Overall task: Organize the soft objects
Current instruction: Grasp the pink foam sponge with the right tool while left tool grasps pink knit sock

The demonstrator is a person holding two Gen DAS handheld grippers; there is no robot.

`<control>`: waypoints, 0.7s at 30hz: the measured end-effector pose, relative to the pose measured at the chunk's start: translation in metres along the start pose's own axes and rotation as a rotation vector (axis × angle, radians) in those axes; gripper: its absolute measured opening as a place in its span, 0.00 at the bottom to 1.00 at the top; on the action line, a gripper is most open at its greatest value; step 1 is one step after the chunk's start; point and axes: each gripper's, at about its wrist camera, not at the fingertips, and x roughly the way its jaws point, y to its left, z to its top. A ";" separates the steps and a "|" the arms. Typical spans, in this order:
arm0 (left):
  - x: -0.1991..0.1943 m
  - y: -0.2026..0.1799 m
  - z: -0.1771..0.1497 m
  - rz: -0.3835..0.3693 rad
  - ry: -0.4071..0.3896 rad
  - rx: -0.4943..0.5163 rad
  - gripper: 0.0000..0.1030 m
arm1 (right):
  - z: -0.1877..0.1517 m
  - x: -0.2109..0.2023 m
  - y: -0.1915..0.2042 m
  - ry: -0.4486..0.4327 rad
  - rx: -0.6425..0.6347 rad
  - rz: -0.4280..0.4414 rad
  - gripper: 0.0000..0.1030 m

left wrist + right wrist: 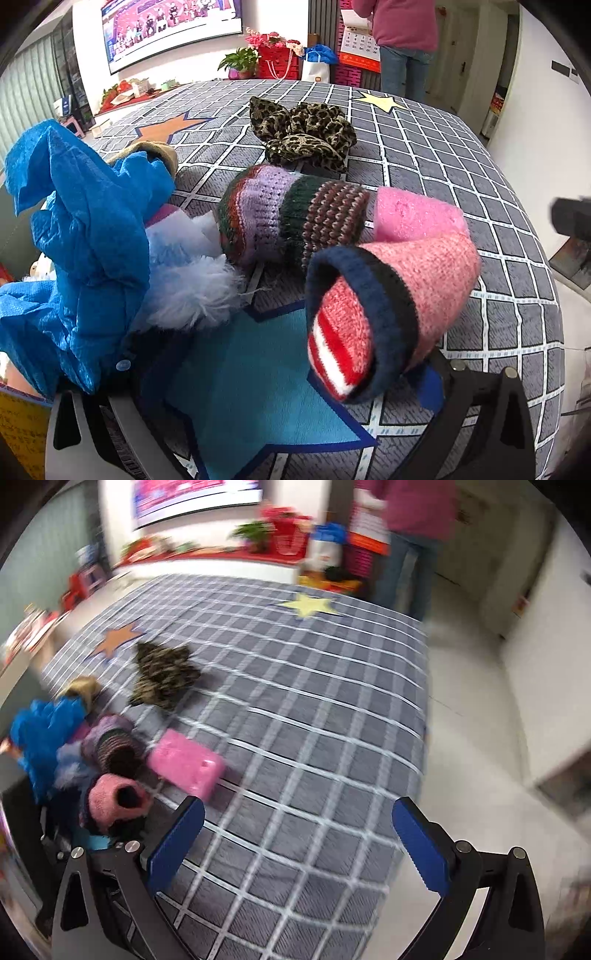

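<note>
While the right gripper [297, 843] is hovering wide open and empty, blur is smearing the pink sponge [186, 766] at ten o'clock; the left gripper's [280, 424] fingers are hidden behind a rolled pink sock [388, 310], grip unclear

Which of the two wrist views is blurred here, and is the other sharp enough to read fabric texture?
Right wrist view: motion-smeared across the grey checked cloth and the leopard-print fabric scrunchie; only the right claw is crisp. Left wrist view: sharp, with knit stitches clear on the pink knitted sleeve with navy cuff; fisheye bends the grid lines.
</note>
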 end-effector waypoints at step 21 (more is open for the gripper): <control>0.004 -0.004 -0.008 -0.047 0.003 0.082 1.00 | 0.032 0.082 0.082 0.099 -0.582 0.164 0.99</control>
